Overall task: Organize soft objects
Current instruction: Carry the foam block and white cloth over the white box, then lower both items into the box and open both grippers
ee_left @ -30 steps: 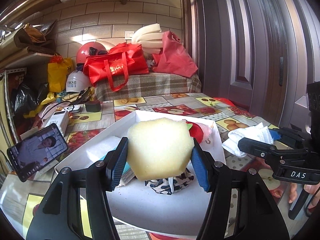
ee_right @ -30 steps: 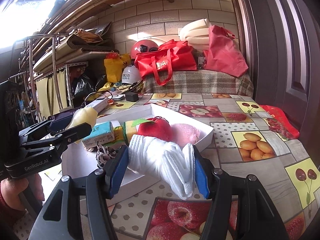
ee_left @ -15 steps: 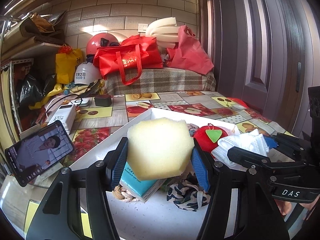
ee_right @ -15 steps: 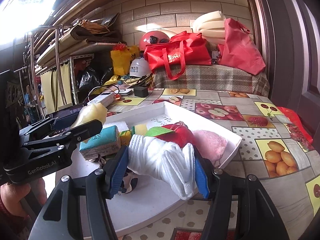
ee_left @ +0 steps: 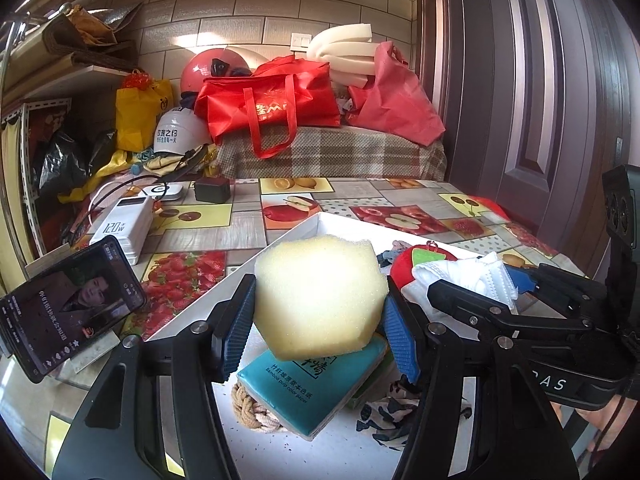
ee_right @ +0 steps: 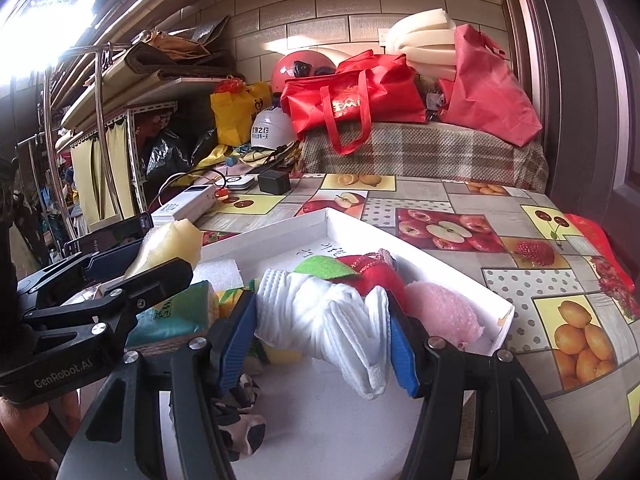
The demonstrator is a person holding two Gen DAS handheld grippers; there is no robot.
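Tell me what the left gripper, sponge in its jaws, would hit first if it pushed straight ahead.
Probably the red apple plush in the white tray, or the tray's far wall. The left gripper holds the yellow sponge above the teal tissue pack, though depth is unclear.

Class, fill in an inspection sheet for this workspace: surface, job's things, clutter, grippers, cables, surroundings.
Surface: table with fruit-print cloth.
Job's things: white tray holding a teal tissue pack, red apple plush, pink plush, patterned cloth and braided rope piece.
Clutter: phone, power bank, black charger.
Grippers: left gripper shut on yellow sponge; right gripper shut on white face mask; both over the tray.
Cables: white cable by the power bank.
Surroundings: red bags, helmets, shelving, door.
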